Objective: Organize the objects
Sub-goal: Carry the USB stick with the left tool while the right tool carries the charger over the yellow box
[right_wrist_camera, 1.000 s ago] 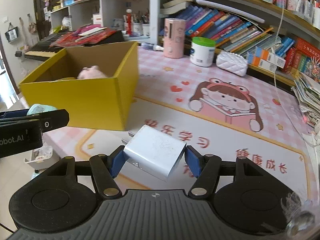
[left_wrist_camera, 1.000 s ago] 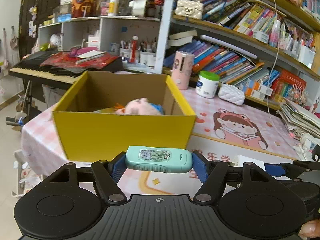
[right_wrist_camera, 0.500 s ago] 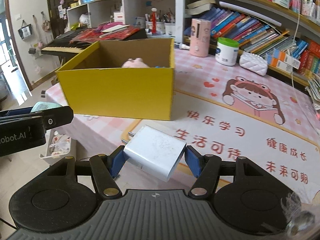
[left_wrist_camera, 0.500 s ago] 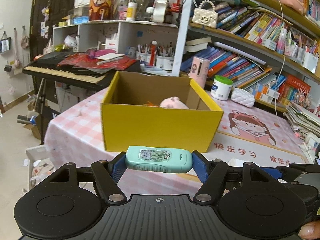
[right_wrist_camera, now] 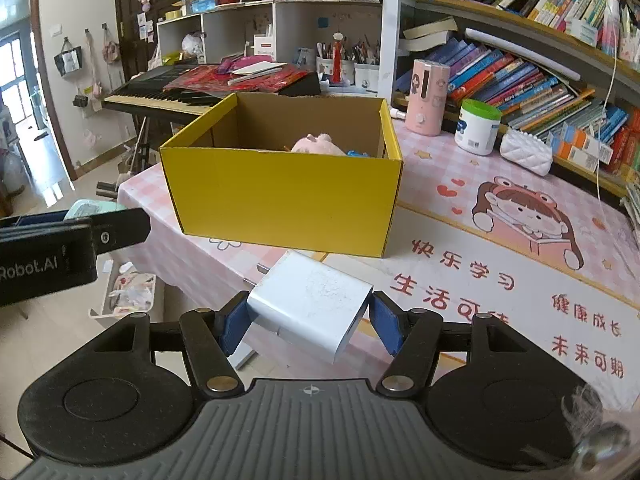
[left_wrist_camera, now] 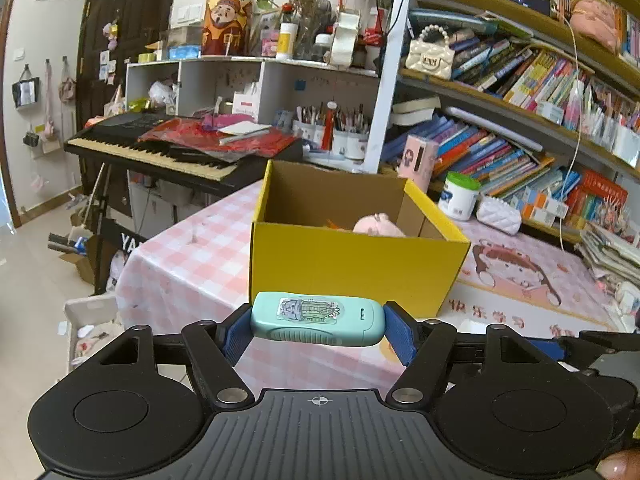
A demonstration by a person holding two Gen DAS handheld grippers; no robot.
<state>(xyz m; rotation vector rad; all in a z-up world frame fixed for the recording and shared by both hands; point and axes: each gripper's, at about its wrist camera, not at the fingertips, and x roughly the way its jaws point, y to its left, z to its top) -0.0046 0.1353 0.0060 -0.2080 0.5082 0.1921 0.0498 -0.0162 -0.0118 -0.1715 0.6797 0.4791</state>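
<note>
My left gripper point(left_wrist_camera: 318, 326) is shut on a mint-green oblong gadget point(left_wrist_camera: 316, 318) with a sticker on top, held crosswise between the blue pads. My right gripper point(right_wrist_camera: 308, 314) is shut on a white plug-in charger point(right_wrist_camera: 310, 304), its prongs pointing left. An open yellow cardboard box point(left_wrist_camera: 352, 268) point(right_wrist_camera: 288, 196) stands on the pink checked table ahead of both grippers, some way off. Inside it lies a pink plush toy point(left_wrist_camera: 378, 226) point(right_wrist_camera: 318, 145). The left gripper's black body point(right_wrist_camera: 60, 248) shows at the left edge of the right wrist view.
A pink canister point(right_wrist_camera: 426, 98), a green-lidded white jar point(right_wrist_camera: 478, 126) and a white quilted pouch point(right_wrist_camera: 526, 152) stand behind the box by the bookshelves. A keyboard piano point(left_wrist_camera: 160, 152) is left of the table. A white bin point(right_wrist_camera: 124, 292) sits on the floor beside the table's edge.
Both grippers have drawn back from the box, which now looks smaller and farther; the table's left edge and the floor have come into view. Both grips are unchanged.
</note>
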